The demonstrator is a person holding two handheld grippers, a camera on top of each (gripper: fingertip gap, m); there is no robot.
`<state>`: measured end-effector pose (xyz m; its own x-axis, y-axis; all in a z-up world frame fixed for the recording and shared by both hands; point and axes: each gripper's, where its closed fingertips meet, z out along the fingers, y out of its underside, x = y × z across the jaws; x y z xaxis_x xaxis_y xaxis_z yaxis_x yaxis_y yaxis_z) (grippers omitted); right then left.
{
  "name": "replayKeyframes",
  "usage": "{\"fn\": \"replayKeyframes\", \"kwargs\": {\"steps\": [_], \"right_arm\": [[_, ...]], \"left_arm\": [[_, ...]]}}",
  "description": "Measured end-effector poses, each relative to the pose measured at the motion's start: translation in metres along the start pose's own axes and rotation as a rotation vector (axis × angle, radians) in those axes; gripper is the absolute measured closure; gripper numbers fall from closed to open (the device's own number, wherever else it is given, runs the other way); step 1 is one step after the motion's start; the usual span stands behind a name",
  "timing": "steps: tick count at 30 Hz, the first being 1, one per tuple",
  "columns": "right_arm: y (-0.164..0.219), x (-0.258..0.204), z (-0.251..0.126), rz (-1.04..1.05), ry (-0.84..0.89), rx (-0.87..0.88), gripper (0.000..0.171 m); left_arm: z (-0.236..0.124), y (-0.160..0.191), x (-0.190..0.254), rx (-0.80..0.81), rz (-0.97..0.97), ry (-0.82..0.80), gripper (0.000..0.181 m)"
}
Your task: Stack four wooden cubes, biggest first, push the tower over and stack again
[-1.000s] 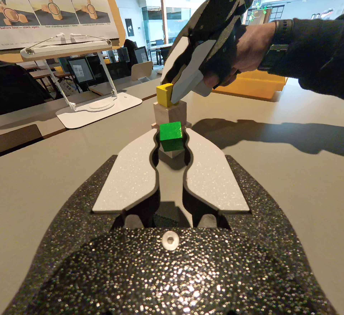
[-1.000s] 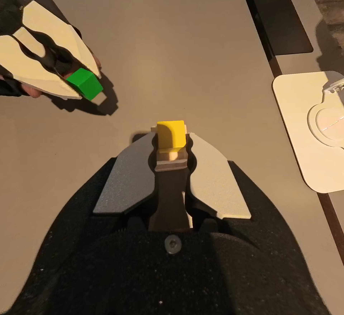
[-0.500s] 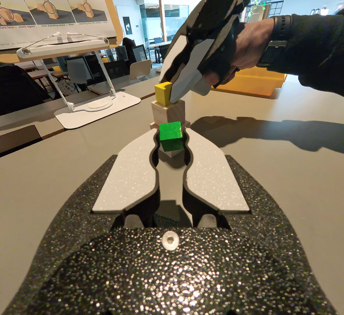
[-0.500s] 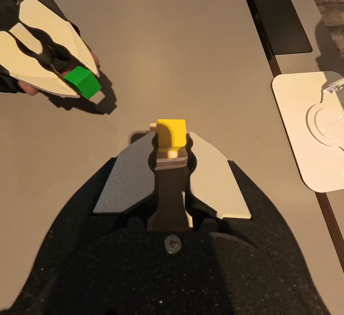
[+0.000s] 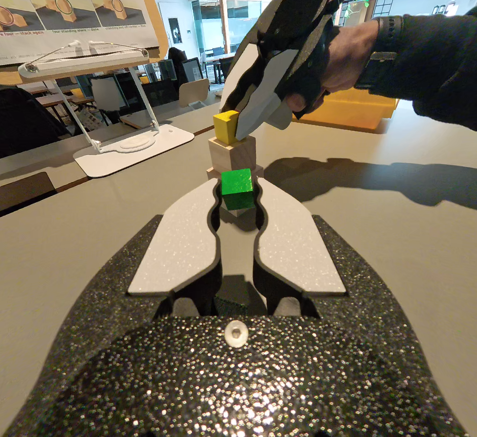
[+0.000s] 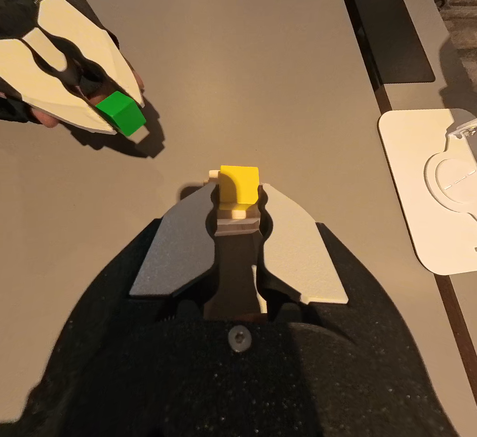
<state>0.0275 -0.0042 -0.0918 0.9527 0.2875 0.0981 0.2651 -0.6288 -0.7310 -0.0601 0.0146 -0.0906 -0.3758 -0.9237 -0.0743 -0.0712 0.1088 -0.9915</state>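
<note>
Right gripper (image 6: 238, 187) pinching small yellow wooden cube (image 6: 239, 184) atop plain wooden cube (image 5: 232, 153), bottom cube mostly hidden behind small green wooden cube (image 5: 237, 188) pinched by left gripper (image 5: 238, 189).

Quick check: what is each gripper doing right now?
Left gripper: closed on the green cube, apart from the stack.
Right gripper: closed on the yellow cube, on top of the plain wooden cube.
</note>
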Motion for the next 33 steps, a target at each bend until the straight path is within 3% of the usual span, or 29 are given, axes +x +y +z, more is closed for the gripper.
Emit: {"fn": "replayKeyframes", "kwargs": {"steps": [5, 13, 17, 20, 22, 26, 29, 33], "right_arm": [[-0.001, -0.002, 0.000, -0.005, -0.026, 0.011, 0.142], [-0.003, -0.006, -0.014, 0.035, -0.049, 0.100, 0.116], [-0.008, -0.012, -0.047, 0.205, -0.086, 0.435, 0.112], [0.013, -0.012, -0.057, 0.326, -0.088, 0.671, 0.115], [0.031, -0.014, -0.054, 0.378, -0.076, 0.755, 0.117], [0.015, -0.014, -0.076, 0.307, -0.046, 0.843, 0.122], [0.018, -0.019, -0.063, 0.312, -0.082, 0.839, 0.125], [0.020, -0.030, -0.038, 0.266, -0.095, 0.703, 0.124]], "left_arm": [[0.000, 0.000, 0.000, -0.002, -0.004, 0.002, 0.159], [-0.003, -0.001, -0.003, 0.009, -0.028, 0.004, 0.159], [-0.005, 0.000, -0.007, 0.009, -0.058, 0.008, 0.159], [-0.007, -0.004, -0.008, 0.037, -0.102, 0.057, 0.159], [-0.011, -0.012, -0.008, 0.106, -0.104, 0.116, 0.159], [-0.002, -0.023, -0.023, 0.168, -0.119, 0.194, 0.159], [0.019, -0.034, -0.022, 0.159, -0.039, 0.307, 0.159], [0.050, -0.062, -0.025, 0.152, 0.074, 0.443, 0.159]]}}
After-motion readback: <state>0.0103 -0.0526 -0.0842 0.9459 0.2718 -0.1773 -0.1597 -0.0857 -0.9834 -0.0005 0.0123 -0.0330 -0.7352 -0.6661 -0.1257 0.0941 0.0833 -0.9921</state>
